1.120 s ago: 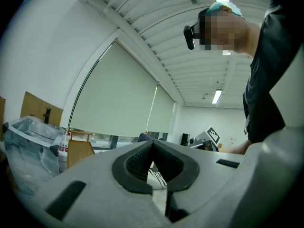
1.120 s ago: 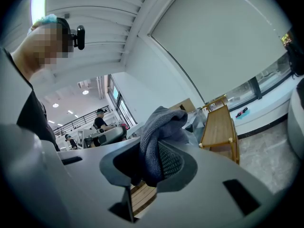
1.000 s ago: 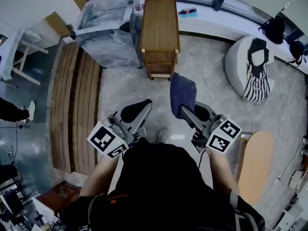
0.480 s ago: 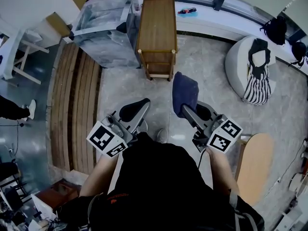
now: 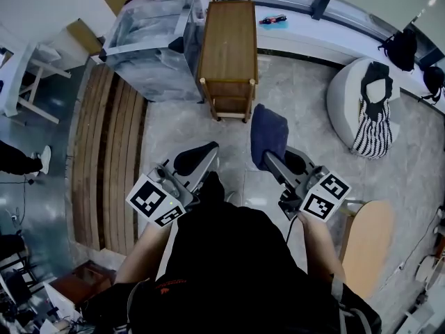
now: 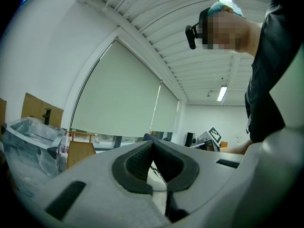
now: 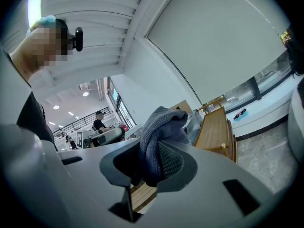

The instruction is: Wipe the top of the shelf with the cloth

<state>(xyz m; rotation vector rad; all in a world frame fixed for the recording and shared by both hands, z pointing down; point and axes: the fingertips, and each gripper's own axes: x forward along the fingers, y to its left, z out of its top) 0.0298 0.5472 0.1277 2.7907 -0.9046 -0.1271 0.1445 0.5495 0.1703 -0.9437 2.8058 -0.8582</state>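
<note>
Nothing legible here, no words, brands or numbers. Behind the left jaws, the left cube (image 5: 156, 202) shows only black-and-white square patterns, with no letters or digits. It's the same behind the right jaws: the right cube (image 5: 321, 195) carries bare marker blocks. That marker also pops up in the left gripper view, beyond the jaws, again pattern only. There's a small orange print (image 5: 163, 289) low on the person's black shirt (image 5: 229, 256), well back from both jaws, but it's too small to make out.
</note>
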